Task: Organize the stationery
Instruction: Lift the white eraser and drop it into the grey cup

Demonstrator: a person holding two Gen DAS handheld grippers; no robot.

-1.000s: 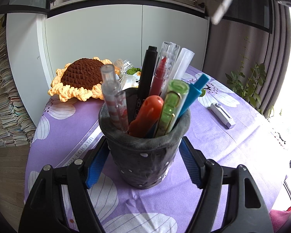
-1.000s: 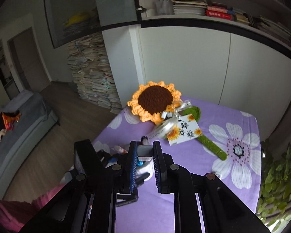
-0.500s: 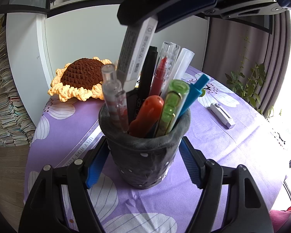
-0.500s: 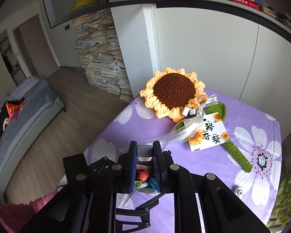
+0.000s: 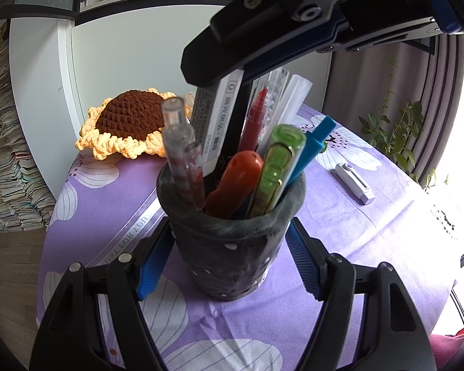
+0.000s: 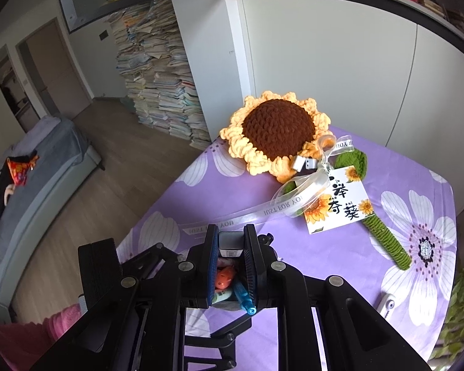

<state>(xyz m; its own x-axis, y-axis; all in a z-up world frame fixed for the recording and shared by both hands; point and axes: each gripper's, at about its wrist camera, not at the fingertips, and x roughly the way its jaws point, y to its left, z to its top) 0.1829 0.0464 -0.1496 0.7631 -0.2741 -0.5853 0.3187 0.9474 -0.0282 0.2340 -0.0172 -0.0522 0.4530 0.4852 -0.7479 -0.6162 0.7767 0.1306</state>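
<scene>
A dark grey pen holder (image 5: 232, 247) stands on the purple flowered tablecloth (image 5: 371, 247), packed with several pens: orange, green, blue, red and clear ones. My left gripper (image 5: 229, 262) is shut on the holder, its blue pads pressing both sides. From above, my right gripper (image 5: 219, 71) is shut on a white printed stationery stick (image 5: 216, 117), whose lower end sits among the pens. In the right wrist view the stick's top (image 6: 230, 242) shows between the jaws of the right gripper (image 6: 231, 241), with pen tips below it.
A crochet sunflower (image 6: 277, 130) with a ribbon and a card (image 6: 337, 204) lies at the back of the table. A white utility knife (image 5: 354, 182) lies to the right. Beyond the table's left edge are paper stacks (image 6: 157, 71); a plant (image 5: 393, 133) stands right.
My right gripper came down over the holder with the white stick, and the stick's lower end went in among the pens. The left gripper and the holder stayed still.
</scene>
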